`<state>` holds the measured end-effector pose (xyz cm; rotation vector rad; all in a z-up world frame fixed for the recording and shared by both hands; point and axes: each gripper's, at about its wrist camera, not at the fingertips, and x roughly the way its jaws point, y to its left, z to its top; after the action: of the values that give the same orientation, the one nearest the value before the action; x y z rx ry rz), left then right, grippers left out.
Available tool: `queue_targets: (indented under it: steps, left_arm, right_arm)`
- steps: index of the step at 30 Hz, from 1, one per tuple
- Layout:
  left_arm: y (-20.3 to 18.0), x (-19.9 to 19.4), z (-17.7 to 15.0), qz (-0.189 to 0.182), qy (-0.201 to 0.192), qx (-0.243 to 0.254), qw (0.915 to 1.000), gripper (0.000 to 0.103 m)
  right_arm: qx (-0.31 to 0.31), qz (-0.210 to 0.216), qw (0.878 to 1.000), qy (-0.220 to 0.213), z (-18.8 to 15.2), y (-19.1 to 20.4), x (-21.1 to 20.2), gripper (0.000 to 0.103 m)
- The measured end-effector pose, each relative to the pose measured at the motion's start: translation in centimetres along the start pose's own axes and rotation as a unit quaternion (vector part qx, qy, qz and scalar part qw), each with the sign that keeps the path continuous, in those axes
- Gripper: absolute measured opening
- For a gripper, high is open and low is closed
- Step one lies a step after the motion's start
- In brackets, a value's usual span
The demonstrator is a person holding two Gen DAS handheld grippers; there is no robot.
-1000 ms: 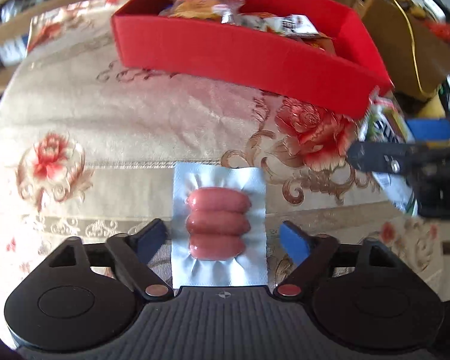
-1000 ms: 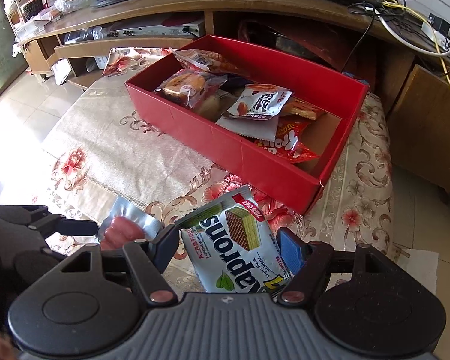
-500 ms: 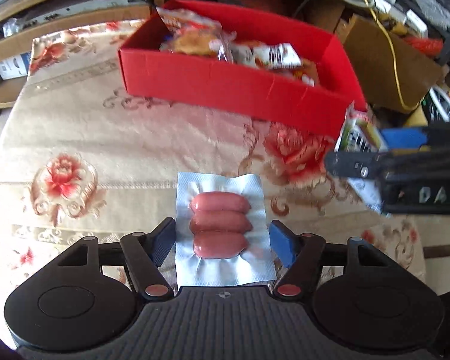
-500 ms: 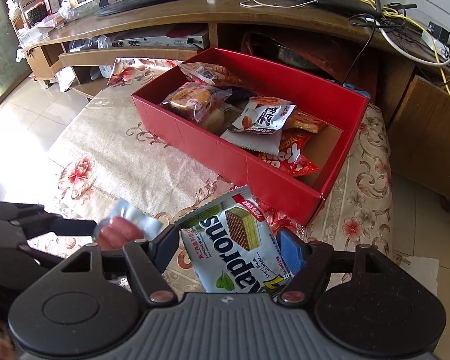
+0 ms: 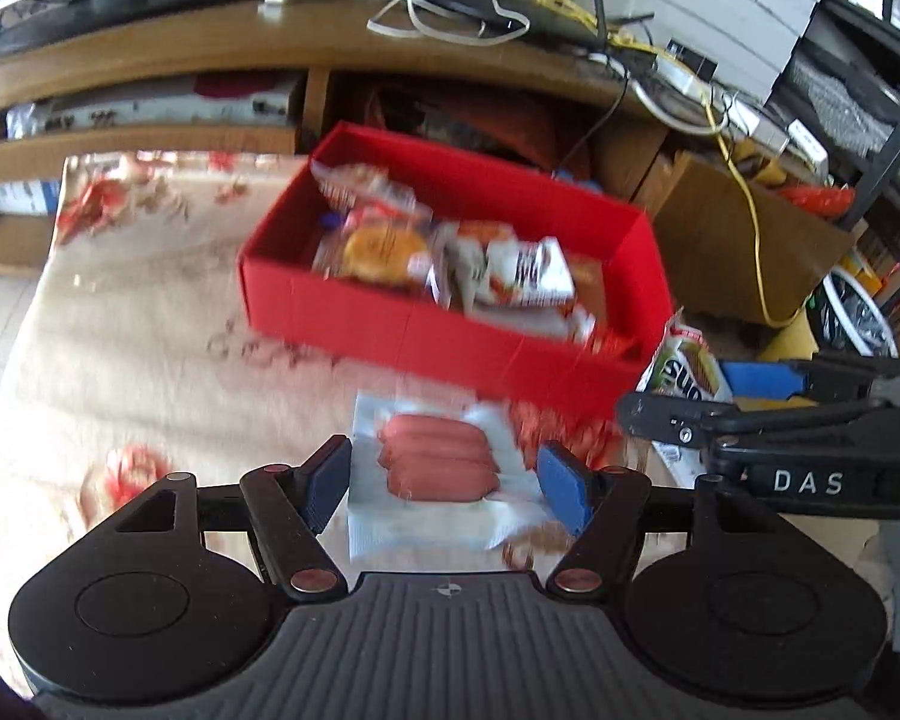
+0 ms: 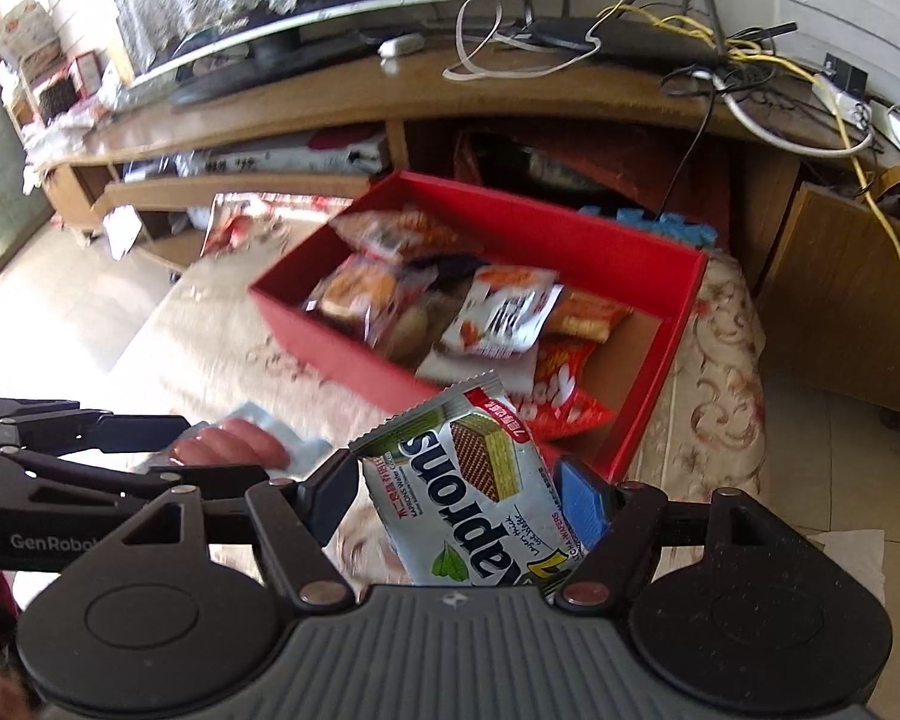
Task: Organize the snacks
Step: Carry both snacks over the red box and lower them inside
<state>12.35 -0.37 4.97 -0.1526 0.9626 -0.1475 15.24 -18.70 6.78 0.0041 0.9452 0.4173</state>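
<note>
Sausage pack [image 5: 444,480] and wafer packet [image 6: 480,480] both lifted off the floral tablecloth [image 5: 150,324] now, where half a second ago and a second ago each sat lower and closer to the cloth. Red box [image 5: 426,330] shifted from the far top of each view down toward the middle, with the TV stand and its cables newly visible behind. Judged from that: both grippers raised and carrying their loads toward the box, drop-off not yet done.

Left gripper [image 5: 444,480] held above the cloth, near side of the box, pointing forward and down. Blue pads [image 5: 561,489] spread about as wide as the silver pack and pressing its left and right edges; grip looks closed on the pack, though motion blur softens the contact. Pack roughly level, three sausages face up.

Right gripper [image 6: 459,501] just to the right of the left one, near the box's near right corner, likewise angled down. Fingers closed on the wafer packet's lower half, packet standing tilted with its top leaning toward the box.

Box already holding several snack bags [image 6: 498,312], piled toward its left and middle; bare cardboard floor showing at the right end, likely the easier landing place for the wafer packet.
</note>
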Motion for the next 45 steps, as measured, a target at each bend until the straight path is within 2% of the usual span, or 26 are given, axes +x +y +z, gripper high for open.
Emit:
queue_targets:
  steps: [7, 11, 17, 22, 28, 33, 45]
  left_arm:
    - [-0.3, 1.4, 3.7, -0.003, -0.017, 0.003, 0.9998, 0.073]
    - [-0.3, 3.1, 6.1, -0.008, -0.018, -0.001, 0.9998, 0.073]
    - [0.3, 7.0, 8.7, -0.004, -0.011, -0.013, 0.9998, 0.073]
    - [1.1, 9.4, 9.3, -0.007, -0.003, -0.022, 0.9997, 0.073]
    - [1.2, 10.4, 9.8, 0.001, -0.004, -0.012, 0.9999, 0.073]
    - [0.6, 10.6, 9.7, 0.018, -0.007, 0.006, 0.9998, 0.073]
    - [0.1, 10.5, 9.4, 0.036, -0.011, 0.020, 0.9991, 0.077]
  right_arm:
    - [0.037, -0.013, 0.999, -0.013, 3.3, -1.8, 1.1, 0.070]
    - [0.065, -0.004, 0.998, -0.010, 5.2, -3.0, 2.5, 0.058]
    - [0.093, -0.022, 0.995, 0.006, 7.4, -4.6, 6.4, 0.058]
    - [0.101, -0.032, 0.994, 0.021, 8.0, -5.4, 9.0, 0.058]
    - [0.109, -0.034, 0.993, 0.027, 8.5, -5.9, 10.8, 0.058]
    - [0.093, -0.057, 0.994, 0.031, 8.4, -5.5, 11.2, 0.058]
    - [0.087, -0.070, 0.993, 0.030, 8.0, -5.4, 11.1, 0.059]
